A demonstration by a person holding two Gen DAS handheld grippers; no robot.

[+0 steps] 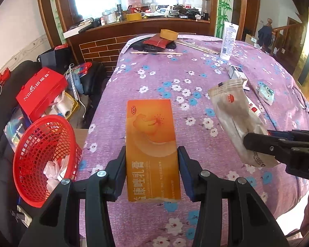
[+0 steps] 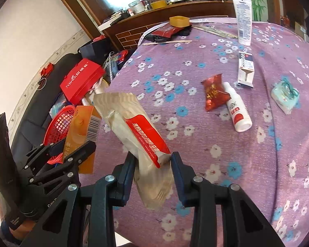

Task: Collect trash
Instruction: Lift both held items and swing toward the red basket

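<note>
Left tool [image 1: 151, 168] is clamped narrowly on an orange medicine box [image 1: 151, 142], held above the floral table [image 1: 175, 78] beside a red basket [image 1: 45, 160]. Right tool [image 2: 152, 175] is closed narrowly on a crumpled paper wrapper [image 2: 138, 127], held above the table's edge.

Glossy cardboard carton [image 1: 152, 144], crinkled wrapper [image 2: 138, 131]
</note>
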